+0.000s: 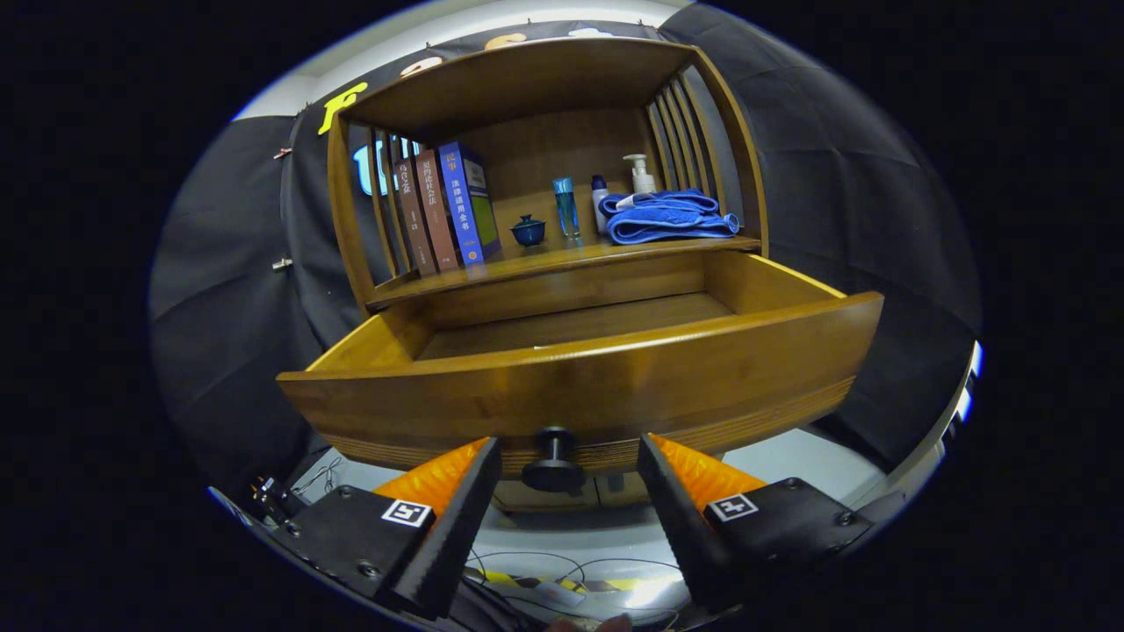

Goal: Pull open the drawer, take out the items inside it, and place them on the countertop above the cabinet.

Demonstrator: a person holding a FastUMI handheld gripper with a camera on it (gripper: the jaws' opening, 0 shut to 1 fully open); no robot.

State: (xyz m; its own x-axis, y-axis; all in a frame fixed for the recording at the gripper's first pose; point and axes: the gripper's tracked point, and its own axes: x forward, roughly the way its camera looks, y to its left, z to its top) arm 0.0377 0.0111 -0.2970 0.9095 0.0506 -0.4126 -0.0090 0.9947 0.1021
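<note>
Tool: the tool (569, 456) is sitting wide open just below the drawer front, its two fingers (457, 500) standing apart on either side of the knob and gripping nothing.
Knob: the dark round knob (553, 463) is hanging under the middle of the drawer front, between the fingers and touching neither.
Drawer: the wooden drawer (597, 386) is standing pulled well out of the cabinet; its front panel is hiding the near part of the inside.
Drawer inside: the far strip of the drawer floor (580, 323) is showing bare wood; whether anything is lying closer to the front, I cannot tell.
Worktop: the worktop (562, 256) above the drawer is carrying everything listed below, under a wooden top with slatted sides.
Books: three books (443, 211) are leaning together at the left end of the worktop.
Small bowl: a dark blue bowl (529, 231) is standing just right of the books.
Blue glass: a tall blue glass (566, 209) is standing near the middle.
Bottles: a small bottle (600, 200) and a pump bottle (639, 173) are standing at the back right, their lower parts hidden by the towel.
Towel: a folded blue towel (669, 218) is lying at the right end of the worktop.
Floor: cables (527, 575) are lying below the fingers, hard to make out.
</note>
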